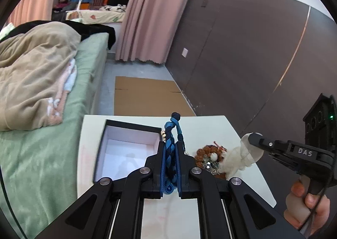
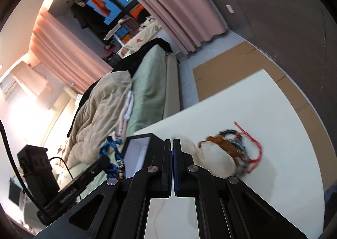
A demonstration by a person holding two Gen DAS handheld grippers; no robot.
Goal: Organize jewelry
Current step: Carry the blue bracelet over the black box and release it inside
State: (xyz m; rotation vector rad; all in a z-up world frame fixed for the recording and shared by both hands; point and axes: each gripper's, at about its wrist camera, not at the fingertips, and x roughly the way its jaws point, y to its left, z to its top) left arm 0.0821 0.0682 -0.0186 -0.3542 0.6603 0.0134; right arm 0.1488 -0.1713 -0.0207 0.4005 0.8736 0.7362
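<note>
A green-sheeted bed [image 1: 42, 154] with a rumpled beige blanket [image 1: 31, 74] runs along the left edge of my white bench [image 1: 210, 125], and flattened cardboard [image 1: 147, 95] lies on the floor beyond the bench's far edge, beside a dark panelled wall [image 1: 252, 49]. Pink curtains [image 1: 151, 11] hang further back.

On the bench, near its left edge, sits an open black box [image 1: 101, 146] with a white lining — I see nothing inside it. Toward the right edge lies a heap of jewelry [image 2: 236, 146]: rust-brown beads, dark and blue-grey beaded strands, and a red cord [image 2: 254, 146] trailing at the heap's far side. Something sparkly sits in the heap too; I cannot tell what it is.

My left gripper [image 1: 169, 154] has its jaws pinching a blue braided bracelet [image 1: 171, 137], which stands up between them just beside the box's right wall, its dark knot on top; small pale beads hang off it. My right gripper [image 2: 172, 154] has its jaws pressed together on a thin whitish pouch [image 2: 214, 163], lifted just above the heap. That pouch partly hides the jewelry from both views.

A hand [image 1: 305, 201] grips the right gripper's handle, whose side reads "DAS".
</note>
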